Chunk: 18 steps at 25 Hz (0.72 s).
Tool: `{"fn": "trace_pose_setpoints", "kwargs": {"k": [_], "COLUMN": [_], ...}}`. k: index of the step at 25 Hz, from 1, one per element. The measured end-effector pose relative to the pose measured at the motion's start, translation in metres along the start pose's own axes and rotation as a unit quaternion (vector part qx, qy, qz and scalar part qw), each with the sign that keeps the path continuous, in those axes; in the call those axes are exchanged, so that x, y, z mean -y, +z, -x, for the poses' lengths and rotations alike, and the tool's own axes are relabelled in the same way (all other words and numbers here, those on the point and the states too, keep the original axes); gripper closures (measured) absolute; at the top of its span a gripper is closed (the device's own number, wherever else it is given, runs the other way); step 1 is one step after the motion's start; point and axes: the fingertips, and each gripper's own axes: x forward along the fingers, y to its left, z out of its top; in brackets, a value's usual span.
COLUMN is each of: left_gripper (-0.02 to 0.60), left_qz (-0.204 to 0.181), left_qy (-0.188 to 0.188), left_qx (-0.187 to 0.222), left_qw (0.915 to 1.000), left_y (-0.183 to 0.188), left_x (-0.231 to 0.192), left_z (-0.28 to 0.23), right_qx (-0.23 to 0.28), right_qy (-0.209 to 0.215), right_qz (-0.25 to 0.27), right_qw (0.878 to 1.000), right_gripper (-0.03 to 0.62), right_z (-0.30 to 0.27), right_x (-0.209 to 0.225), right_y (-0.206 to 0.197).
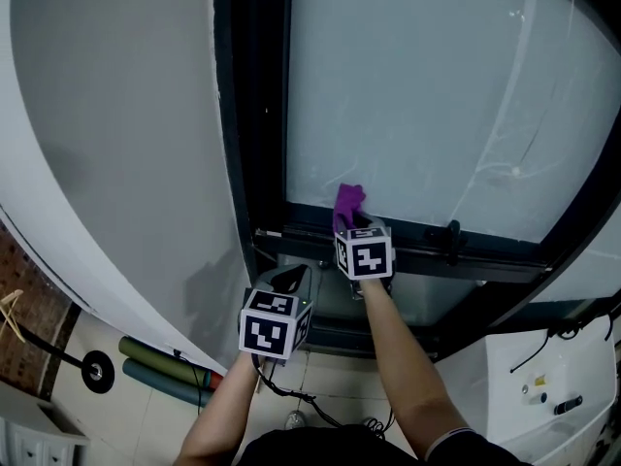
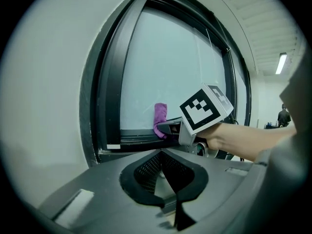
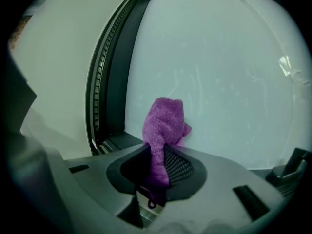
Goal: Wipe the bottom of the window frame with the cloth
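My right gripper clamps its jaws on the purple cloth, low on the window frame near its left corner. My left gripper idles, jaws together, empty. Wiping seems barely begun; next, I should sweep rightward.

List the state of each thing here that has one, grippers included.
cloth: bunched, standing upright against the glass, clamped at its lower end.
right gripper: shut on the cloth.
left gripper: shut, empty, short of the window.
window frame: cloth sits at the left end of its bottom rail.
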Motion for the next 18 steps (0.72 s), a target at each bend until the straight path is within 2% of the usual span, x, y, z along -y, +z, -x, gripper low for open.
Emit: {"fn": "trace_pose_setpoints", "kwargs": {"k": [4, 13, 18], "left_gripper": [0.571, 0.571, 0.571], "left_qz": [0.003, 0.01, 0.012], "left_qy": [0.012, 0.037, 0.045], "left_qx": [0.002, -0.001, -0.002], "left_qw": [0.9999, 0.9993, 0.9989], "left_y": [0.0, -0.007, -0.011], "left_x": [-0.01, -0.029, -0.035], "left_z": [0.008, 0.024, 0.032], "right_qx": [-0.006, -0.017, -0.029], "right_qy": [0.006, 0.048, 0.052], "right_qz": [0.013, 0.039, 0.042], "right_qw": [1.0, 0.998, 0.997], "right_gripper": [0.497, 0.497, 0.497], "right_z": [-0.008, -0.028, -0.037], "right_x": [-0.013, -0.056, -0.067], "right_y": [0.004, 0.016, 0.019]}}
